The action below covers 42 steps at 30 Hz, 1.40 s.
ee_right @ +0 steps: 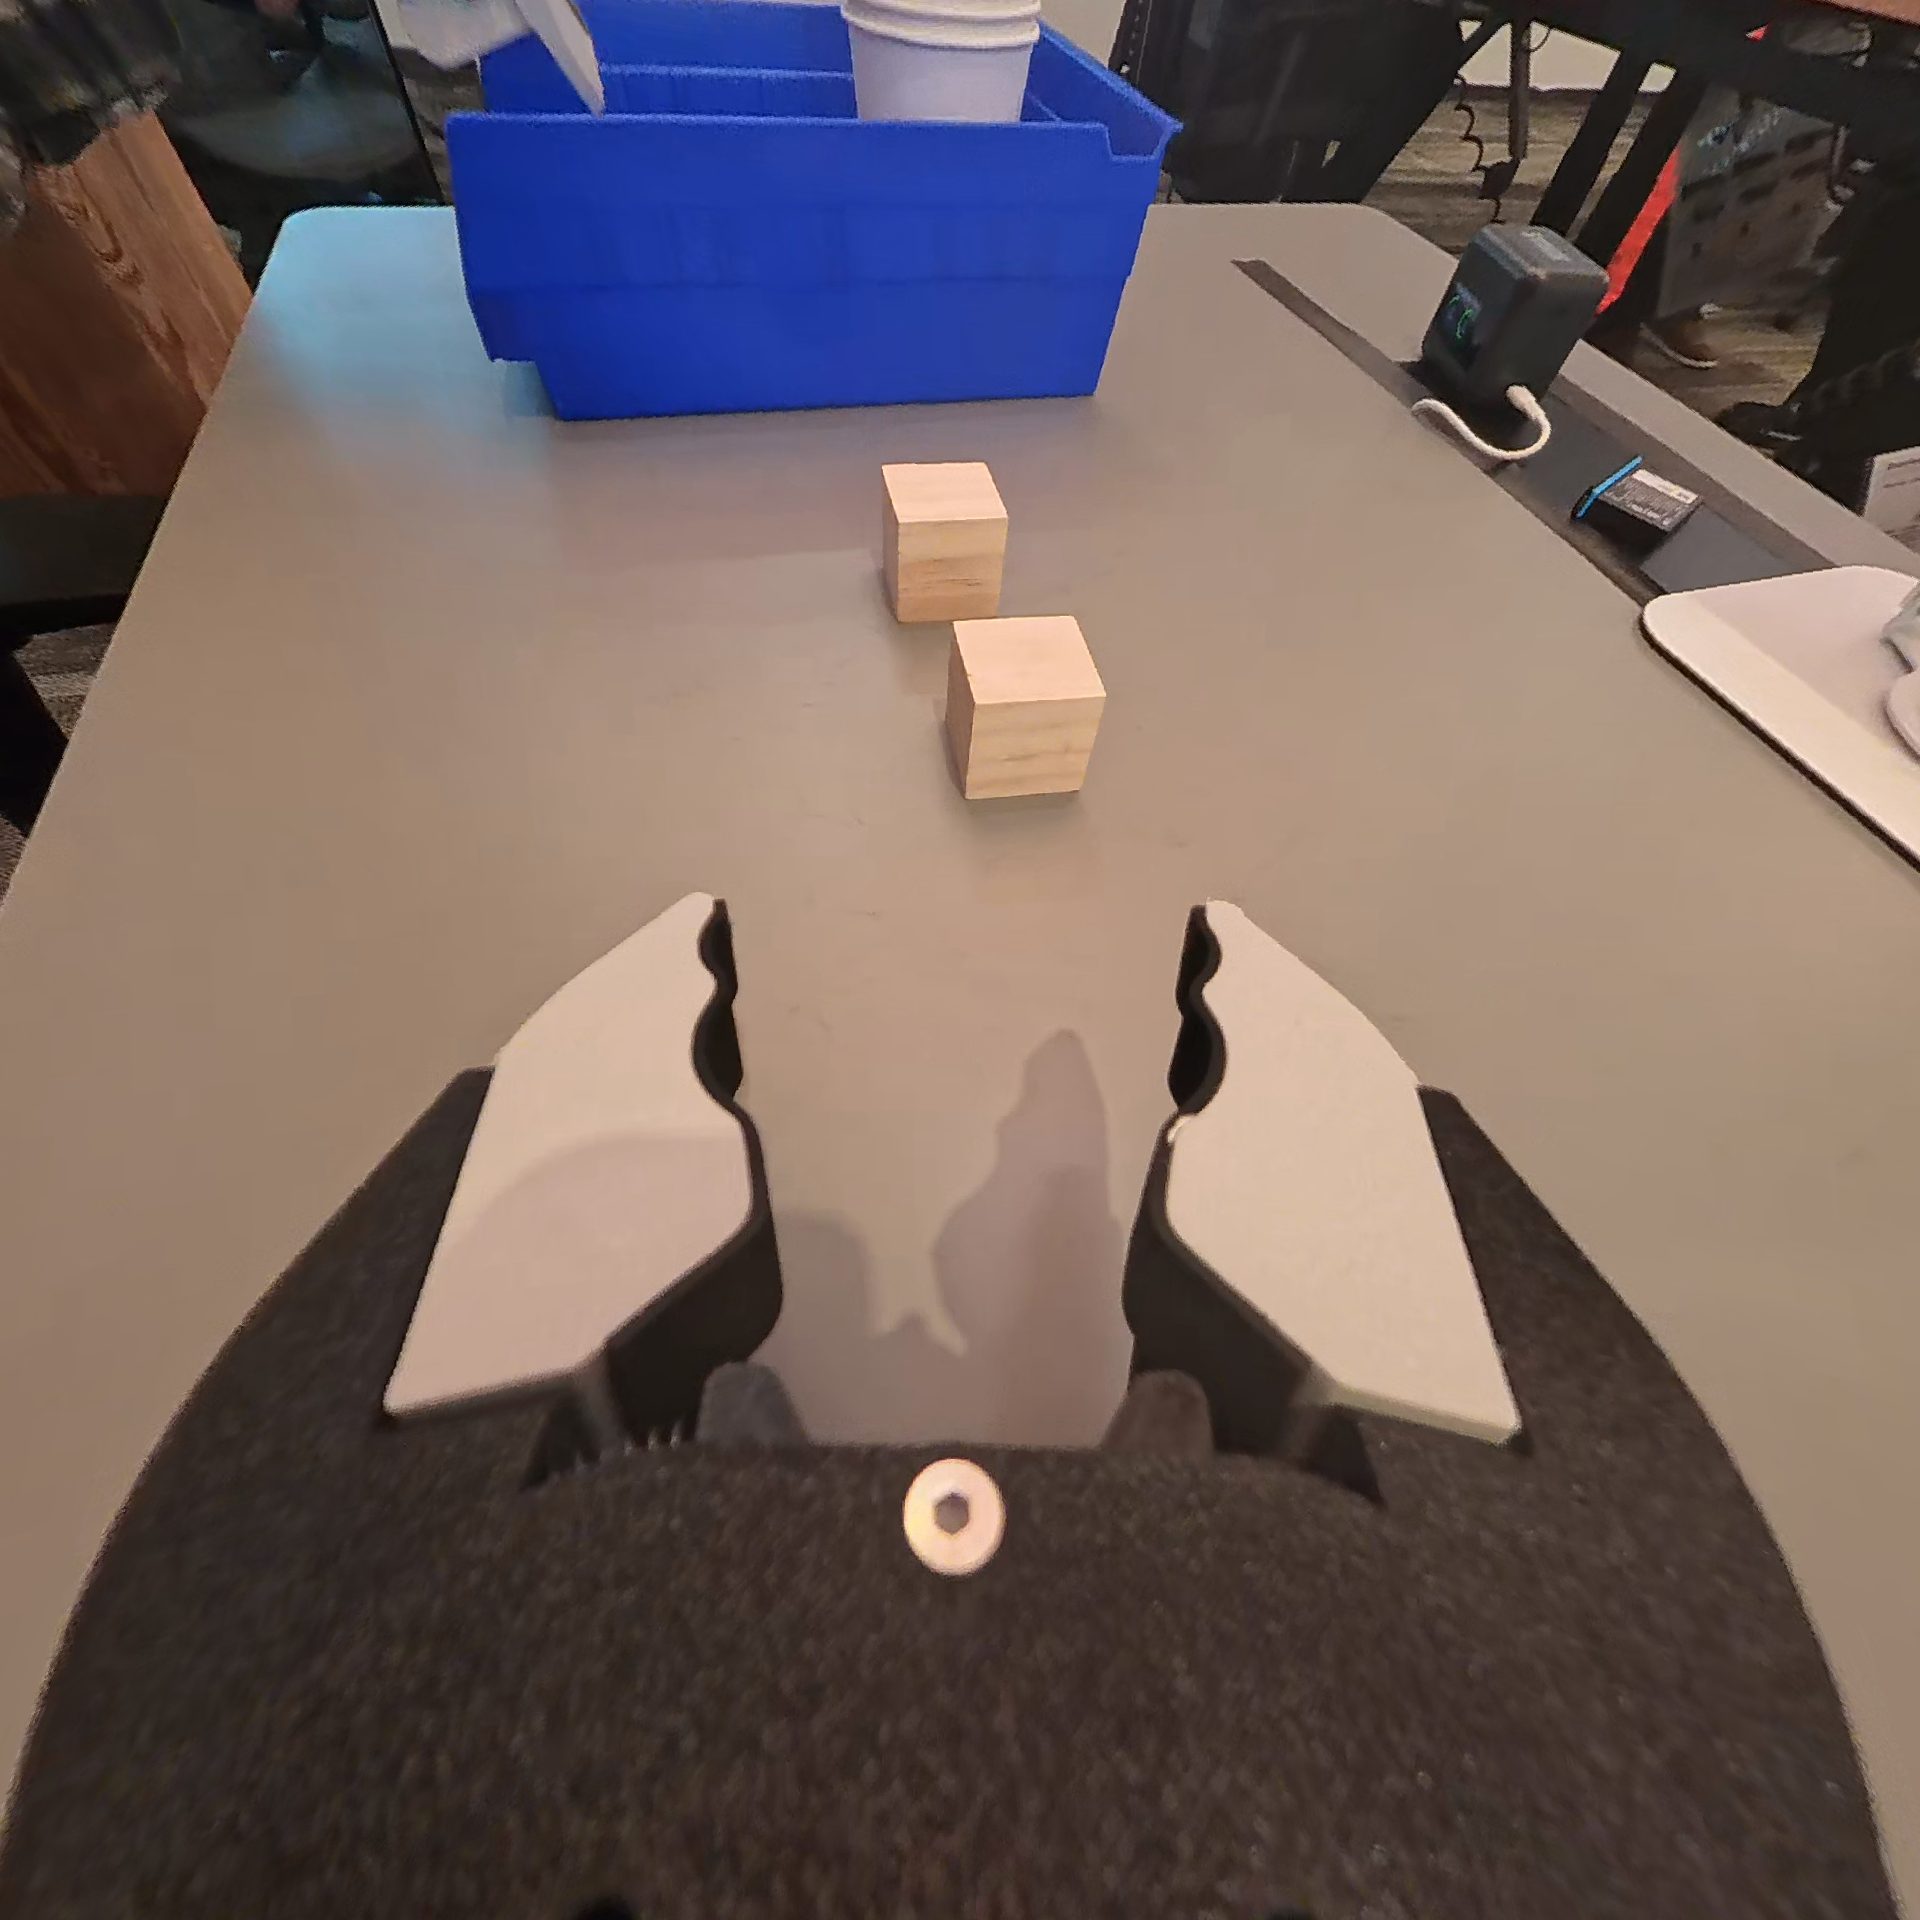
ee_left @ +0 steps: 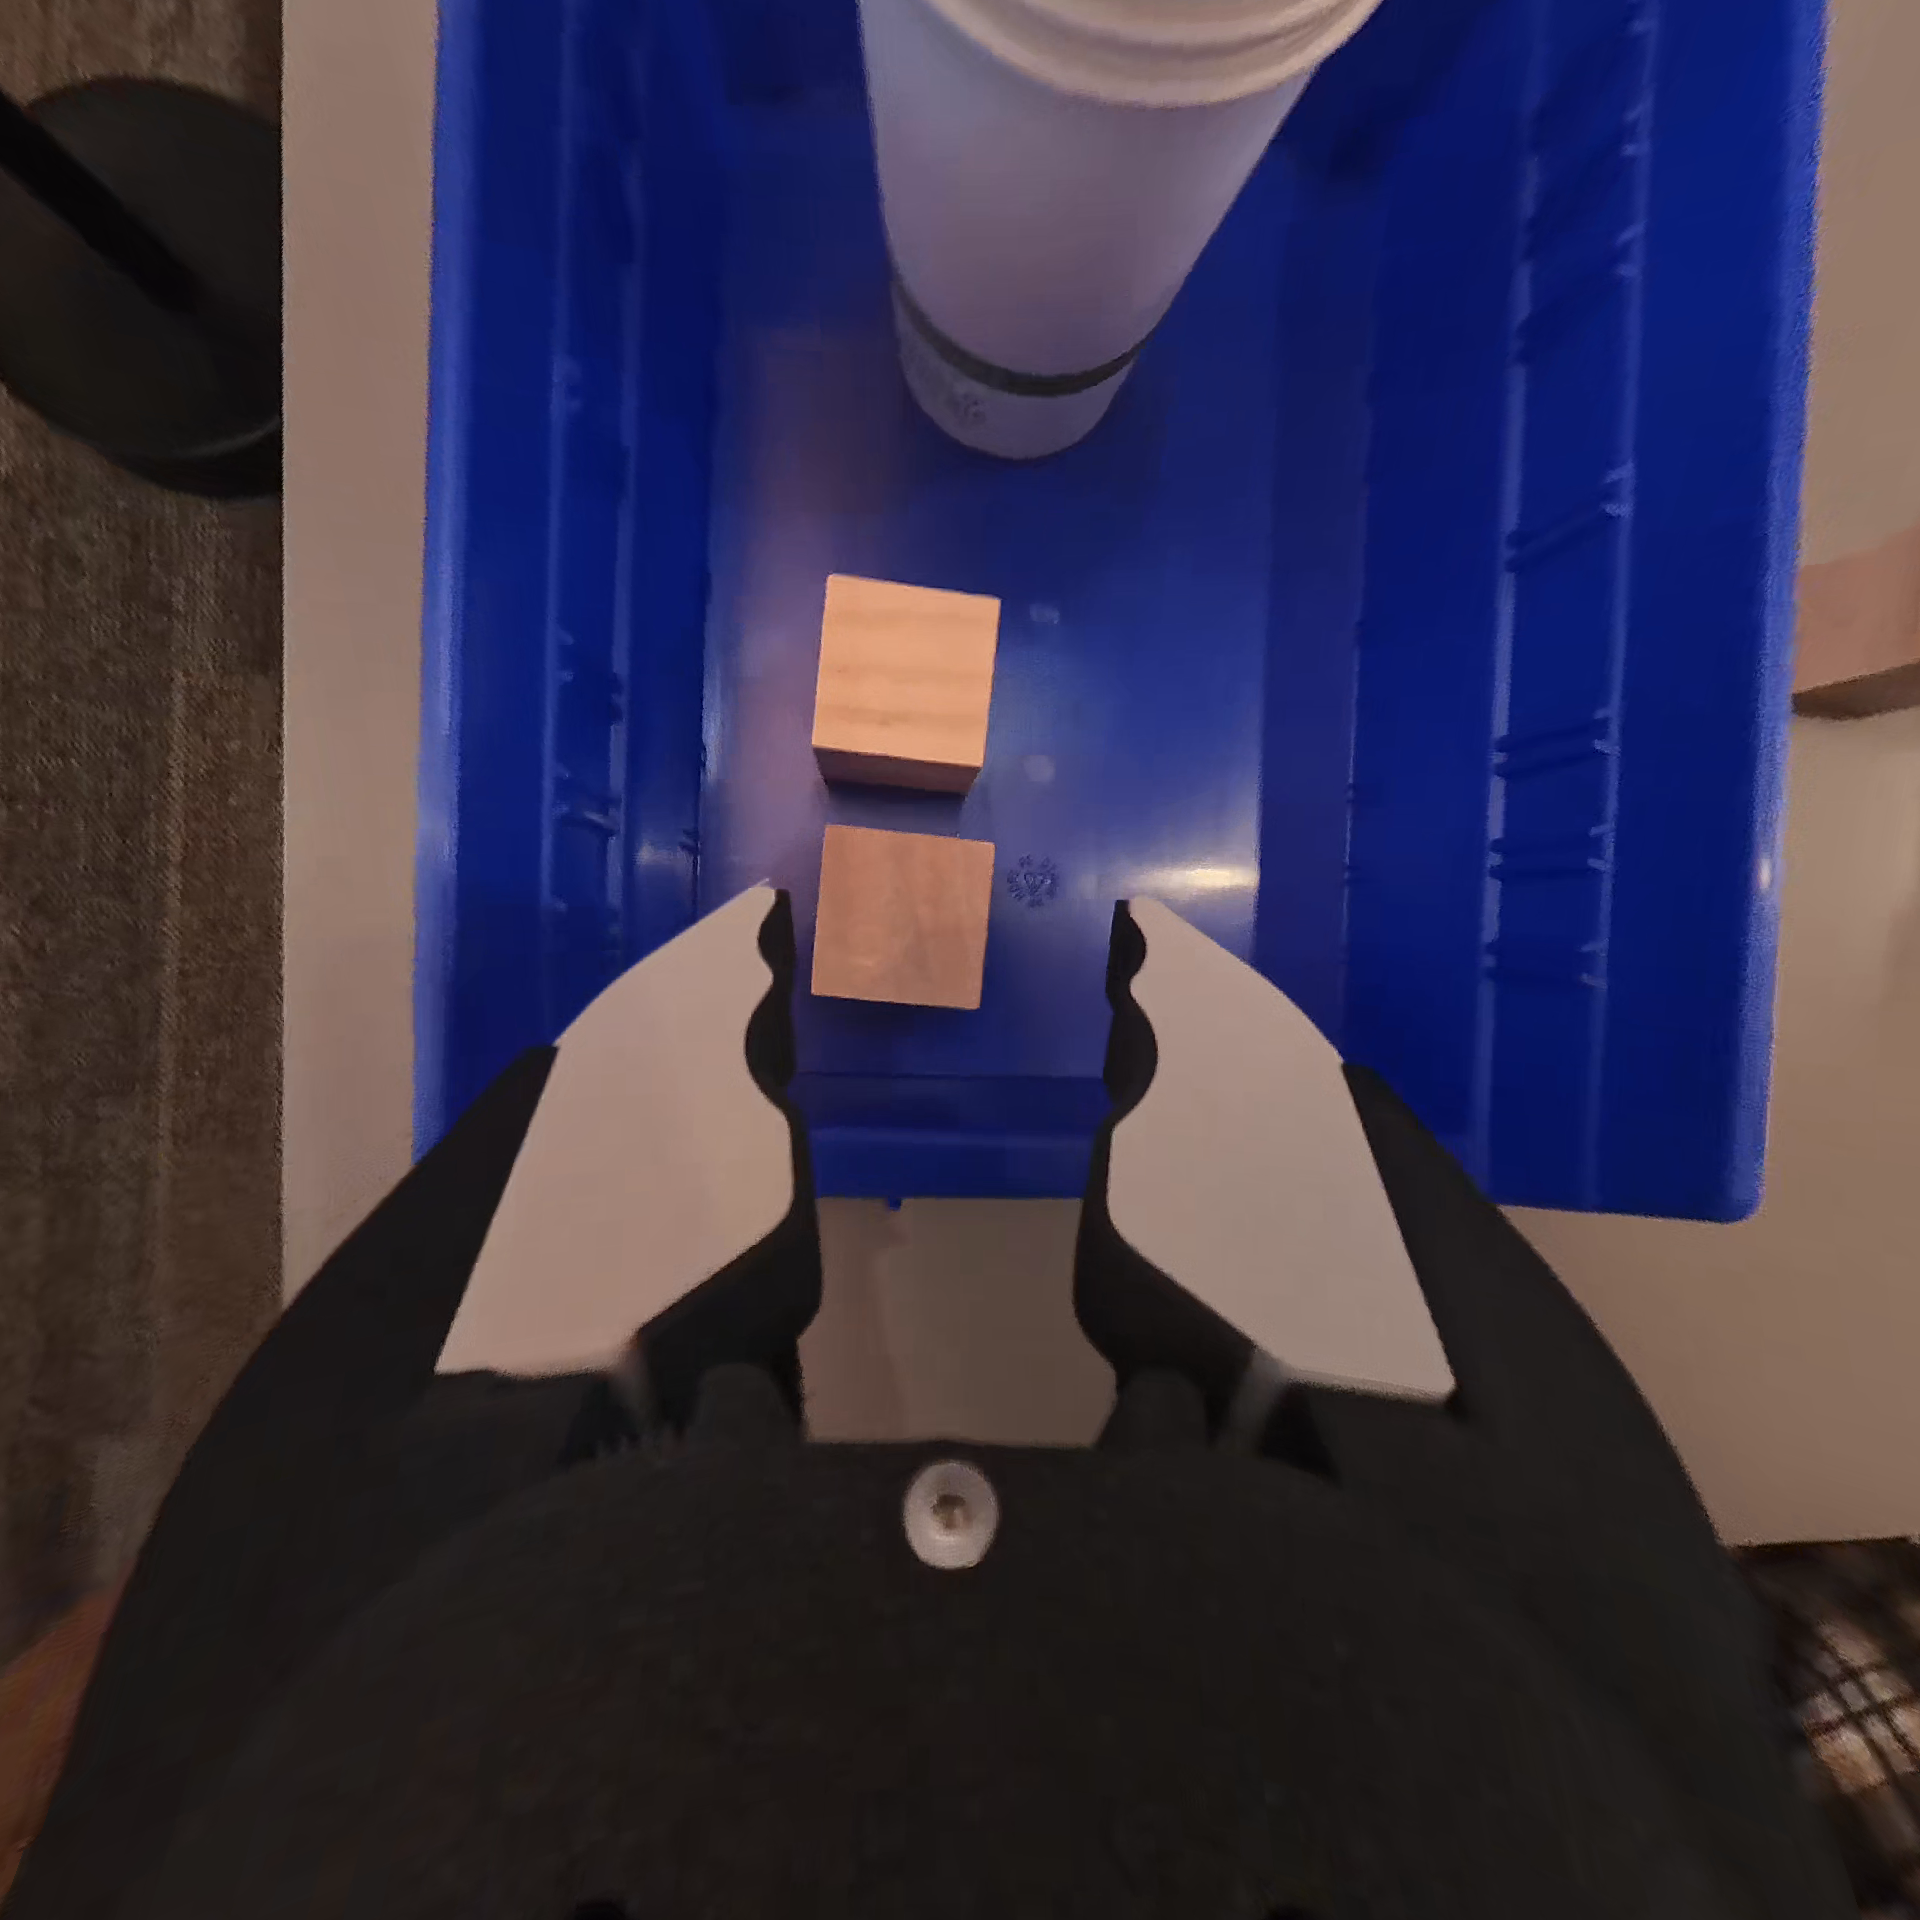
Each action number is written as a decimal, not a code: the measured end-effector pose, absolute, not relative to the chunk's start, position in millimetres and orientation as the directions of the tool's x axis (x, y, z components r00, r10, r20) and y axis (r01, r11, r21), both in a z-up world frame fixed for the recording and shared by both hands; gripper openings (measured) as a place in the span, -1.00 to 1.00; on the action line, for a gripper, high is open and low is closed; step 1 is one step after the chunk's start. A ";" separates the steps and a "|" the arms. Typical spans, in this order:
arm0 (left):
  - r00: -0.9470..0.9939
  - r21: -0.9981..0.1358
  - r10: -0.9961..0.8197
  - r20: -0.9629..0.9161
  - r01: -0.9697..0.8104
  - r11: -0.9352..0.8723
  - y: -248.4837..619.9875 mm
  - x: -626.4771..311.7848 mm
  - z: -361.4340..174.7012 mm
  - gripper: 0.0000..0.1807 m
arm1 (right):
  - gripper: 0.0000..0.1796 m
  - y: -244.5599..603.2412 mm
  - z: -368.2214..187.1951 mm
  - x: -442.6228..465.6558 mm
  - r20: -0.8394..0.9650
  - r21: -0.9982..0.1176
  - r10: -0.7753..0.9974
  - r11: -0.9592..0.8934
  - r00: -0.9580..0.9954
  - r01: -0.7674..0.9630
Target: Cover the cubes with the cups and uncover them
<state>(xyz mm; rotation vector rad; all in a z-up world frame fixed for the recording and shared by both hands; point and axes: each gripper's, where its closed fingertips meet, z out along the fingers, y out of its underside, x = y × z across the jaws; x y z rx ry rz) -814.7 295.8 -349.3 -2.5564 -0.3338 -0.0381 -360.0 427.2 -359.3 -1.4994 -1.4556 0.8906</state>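
nothing covered yet; all steps remain.
two cubes (ee_right: 943,540) (ee_right: 1023,707) sit bare on the table (ee_right: 520,675); cups (ee_left: 1070,208) stacked in the bin (ee_left: 1455,623). left gripper (ee_left: 945,914) and right gripper (ee_right: 961,914) both spread, empty.

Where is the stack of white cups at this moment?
The stack of white cups stands upright inside the blue bin at the table's far end. In the left wrist view it is beyond the two wooden cubes lying in that bin.

Glossy blue plastic bin (ee_left: 1455,727), pale matt wooden cubes (ee_right: 1023,707), smooth white paper cups (ee_left: 1049,208), matt grey bench (ee_right: 520,727), felt-like black gripper body (ee_right: 935,1714)
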 end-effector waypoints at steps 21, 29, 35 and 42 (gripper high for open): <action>0.952 -0.307 0.306 -0.023 0.285 -0.908 290.9 -825.6 -403.7 -0.30 | -0.08 424.7 -352.5 -358.2 0.065 -0.923 0.996 0.035 0.066 0.382; 0.974 -0.257 0.226 -0.011 0.216 -0.942 295.3 -826.1 -405.1 -0.52 | -0.08 425.4 -350.5 -357.1 0.069 -0.925 0.995 0.037 0.070 0.378; 0.981 -0.253 0.189 -0.043 0.172 -0.952 296.4 -828.8 -401.9 -0.52 | -0.08 426.1 -347.7 -355.7 0.069 -0.929 0.995 0.037 0.075 0.368; 0.988 -0.308 0.125 -0.089 0.092 -0.947 298.5 -826.2 -371.0 -0.53 | -0.08 426.2 -348.1 -355.9 0.069 -0.929 0.995 0.037 0.074 0.369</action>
